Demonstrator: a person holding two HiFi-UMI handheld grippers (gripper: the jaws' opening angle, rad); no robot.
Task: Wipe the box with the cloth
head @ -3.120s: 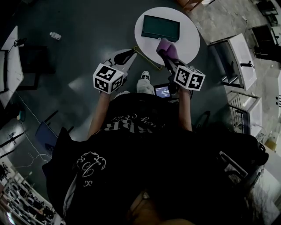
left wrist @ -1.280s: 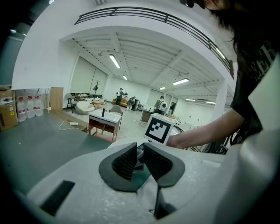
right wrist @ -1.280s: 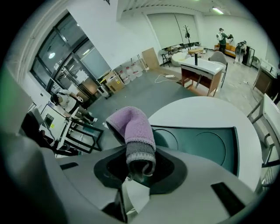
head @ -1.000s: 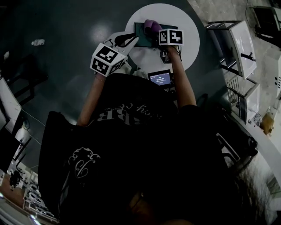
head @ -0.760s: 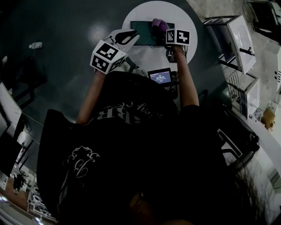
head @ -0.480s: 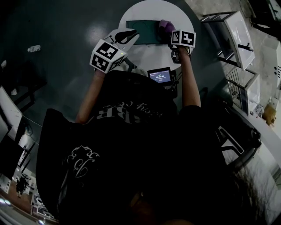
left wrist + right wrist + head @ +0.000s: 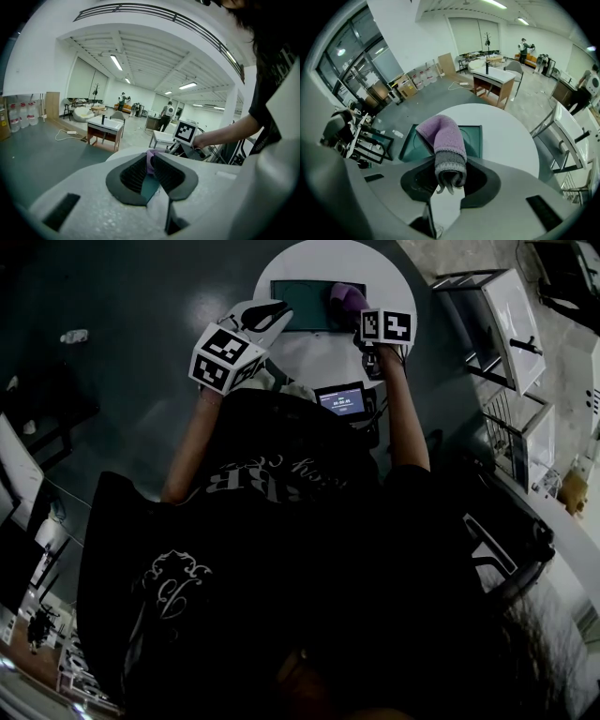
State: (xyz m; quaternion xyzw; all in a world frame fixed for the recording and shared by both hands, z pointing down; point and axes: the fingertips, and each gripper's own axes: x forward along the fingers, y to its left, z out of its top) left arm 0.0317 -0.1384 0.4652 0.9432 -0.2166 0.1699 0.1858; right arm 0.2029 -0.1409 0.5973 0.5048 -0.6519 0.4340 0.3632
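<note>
Gripping the purple cloth [image 7: 443, 140] between its jaws, my right gripper [image 7: 450, 168] reached over the round white tabletop [image 7: 506, 140], with the grey-banded end of the cloth bunched between the pads and the purple end lying forward over the flat teal box [image 7: 473, 138]. From the head view, the cloth [image 7: 347, 298] covered the right end of the box [image 7: 302, 306], which lay flat near the far side of the tabletop [image 7: 319, 352], while the right gripper [image 7: 361, 313] came in from the near right. My left gripper [image 7: 272, 310] hung just beside the box's left end; I could not tell whether it touched. In its own view, the left gripper [image 7: 151, 161] had its jaws drawn almost together and held nothing, and through the slit between them I saw only the box and the cloth beyond. A small lit screen [image 7: 340, 401] glowed at the person's waist, near the tabletop's edge.
</note>
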